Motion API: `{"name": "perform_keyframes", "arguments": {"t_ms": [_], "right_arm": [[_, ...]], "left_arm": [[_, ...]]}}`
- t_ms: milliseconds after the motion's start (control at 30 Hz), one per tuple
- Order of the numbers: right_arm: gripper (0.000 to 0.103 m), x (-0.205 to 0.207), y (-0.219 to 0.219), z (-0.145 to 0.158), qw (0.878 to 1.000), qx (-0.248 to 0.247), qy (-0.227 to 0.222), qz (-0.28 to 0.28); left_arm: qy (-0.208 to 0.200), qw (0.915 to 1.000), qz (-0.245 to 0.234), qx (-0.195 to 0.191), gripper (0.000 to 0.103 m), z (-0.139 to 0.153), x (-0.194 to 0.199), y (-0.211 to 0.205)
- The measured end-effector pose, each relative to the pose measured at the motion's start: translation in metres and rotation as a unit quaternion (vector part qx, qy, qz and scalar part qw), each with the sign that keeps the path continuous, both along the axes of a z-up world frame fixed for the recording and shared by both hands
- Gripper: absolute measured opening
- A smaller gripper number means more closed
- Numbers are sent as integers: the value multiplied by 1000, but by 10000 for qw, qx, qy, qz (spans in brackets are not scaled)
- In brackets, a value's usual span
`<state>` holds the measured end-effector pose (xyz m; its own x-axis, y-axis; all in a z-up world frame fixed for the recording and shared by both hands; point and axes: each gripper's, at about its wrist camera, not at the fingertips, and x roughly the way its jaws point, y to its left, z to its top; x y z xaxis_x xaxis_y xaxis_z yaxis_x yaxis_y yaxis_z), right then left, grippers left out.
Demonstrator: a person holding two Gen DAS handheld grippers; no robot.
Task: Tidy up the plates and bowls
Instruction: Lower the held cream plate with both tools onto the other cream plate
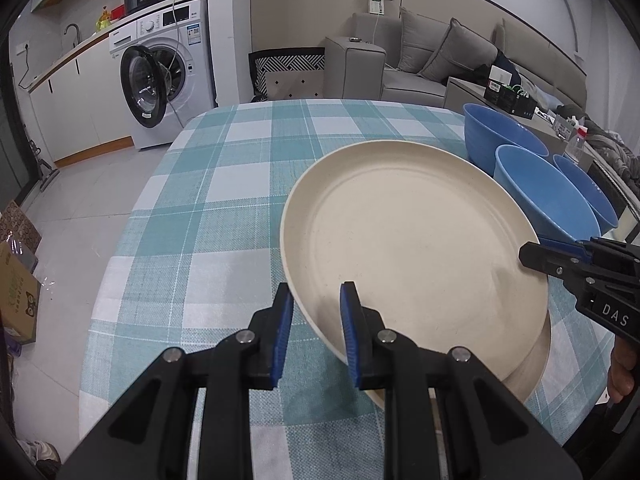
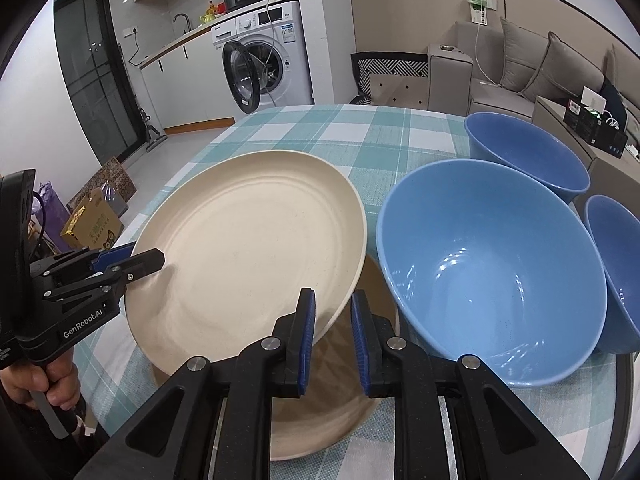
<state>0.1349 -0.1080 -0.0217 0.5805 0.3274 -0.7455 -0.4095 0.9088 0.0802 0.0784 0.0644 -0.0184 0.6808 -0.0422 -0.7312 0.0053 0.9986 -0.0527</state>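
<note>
I have both claws pinching the cream plate (image 1: 416, 240) by its rim, tilted above a second plate (image 2: 320, 412) lying on the checked table (image 1: 208, 208): the left gripper (image 1: 316, 332) at one edge, the right gripper (image 2: 332, 336) at the opposite edge. The lower plate is mostly hidden under the held one. Three blue bowls (image 2: 492, 272) stand just beside; the outermost is cut off by the frame. The right gripper body reads "DAS", the left "GenRobot.AI".
</note>
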Motion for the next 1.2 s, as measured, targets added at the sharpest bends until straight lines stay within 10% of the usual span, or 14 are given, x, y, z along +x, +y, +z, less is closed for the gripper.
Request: {"name": "perform_keyframes", "arguments": {"t_ms": [1200], "right_arm": [[20, -28, -20, -10, 9998, -51, 181, -66]], "left_arm": [[173, 9981, -423, 421, 24, -6, -11, -24]]}}
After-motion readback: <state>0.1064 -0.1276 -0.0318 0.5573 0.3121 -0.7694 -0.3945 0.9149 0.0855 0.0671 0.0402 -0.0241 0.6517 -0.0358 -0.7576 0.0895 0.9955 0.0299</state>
